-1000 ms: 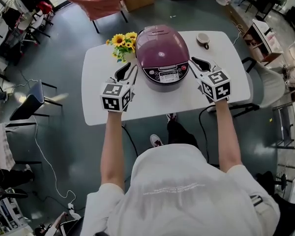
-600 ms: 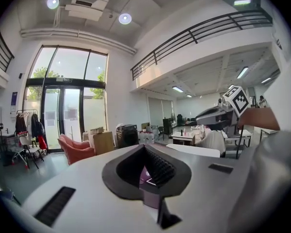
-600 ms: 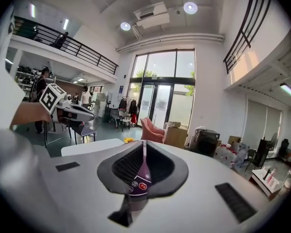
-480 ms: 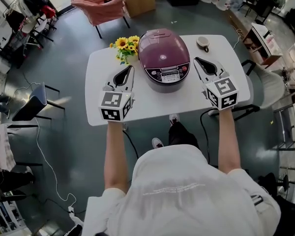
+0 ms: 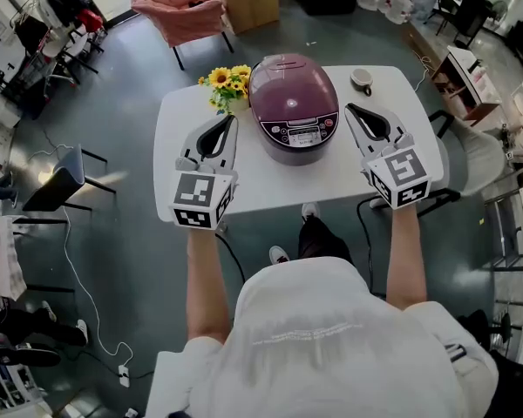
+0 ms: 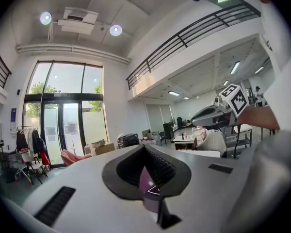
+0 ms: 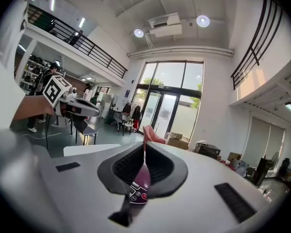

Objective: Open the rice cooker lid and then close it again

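The purple rice cooker (image 5: 294, 103) stands mid-table with its lid down and its control panel facing me. My left gripper (image 5: 225, 122) hangs in the air left of the cooker, shut with nothing in it. My right gripper (image 5: 356, 109) hangs to the cooker's right, also shut and empty. Neither touches the cooker. In the left gripper view the closed jaws (image 6: 144, 147) leave only a sliver of the purple cooker (image 6: 148, 186) showing. The right gripper view likewise shows a strip of the cooker (image 7: 139, 188) past its shut jaws (image 7: 144, 147).
A bunch of yellow sunflowers (image 5: 227, 84) stands on the white table (image 5: 244, 181) left of the cooker. A small cup (image 5: 361, 78) sits at the far right corner. Chairs (image 5: 61, 185) stand around the table, and cables trail on the floor.
Both grippers have risen and drawn back from the cooker's sides towards me. Their jaws, slightly apart a second ago, are now shut. The lid stayed down.
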The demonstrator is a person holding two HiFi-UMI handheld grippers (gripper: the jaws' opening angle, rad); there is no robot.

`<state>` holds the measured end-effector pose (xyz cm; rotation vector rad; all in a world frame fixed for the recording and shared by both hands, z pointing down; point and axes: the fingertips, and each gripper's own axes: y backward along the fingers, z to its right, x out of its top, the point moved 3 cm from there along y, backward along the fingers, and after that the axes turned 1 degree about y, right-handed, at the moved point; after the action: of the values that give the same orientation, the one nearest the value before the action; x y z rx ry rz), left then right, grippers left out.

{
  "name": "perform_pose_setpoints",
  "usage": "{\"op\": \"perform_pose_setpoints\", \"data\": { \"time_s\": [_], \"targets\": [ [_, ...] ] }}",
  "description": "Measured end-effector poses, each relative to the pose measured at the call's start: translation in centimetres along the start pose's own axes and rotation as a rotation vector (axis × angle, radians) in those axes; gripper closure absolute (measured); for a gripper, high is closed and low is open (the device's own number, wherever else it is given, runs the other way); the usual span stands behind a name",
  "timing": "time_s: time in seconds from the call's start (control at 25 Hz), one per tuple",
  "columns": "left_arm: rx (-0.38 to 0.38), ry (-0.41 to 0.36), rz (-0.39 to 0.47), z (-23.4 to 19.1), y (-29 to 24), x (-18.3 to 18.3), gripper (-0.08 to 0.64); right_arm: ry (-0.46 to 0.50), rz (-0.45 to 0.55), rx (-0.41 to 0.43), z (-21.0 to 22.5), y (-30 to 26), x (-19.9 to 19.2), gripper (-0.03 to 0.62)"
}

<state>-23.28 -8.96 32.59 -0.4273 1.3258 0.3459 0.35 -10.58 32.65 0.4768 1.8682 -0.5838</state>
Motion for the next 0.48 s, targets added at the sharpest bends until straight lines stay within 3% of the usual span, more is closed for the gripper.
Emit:
{"op": "perform_pose_setpoints", "data": {
  "time_s": [0.48],
  "targets": [
    [-0.009,-0.034,0.036,1.5,0.8,1.3,0.545,-0.001,-0.002,0.026,-0.6,0.7,-0.1,0.558]
  ]
}}
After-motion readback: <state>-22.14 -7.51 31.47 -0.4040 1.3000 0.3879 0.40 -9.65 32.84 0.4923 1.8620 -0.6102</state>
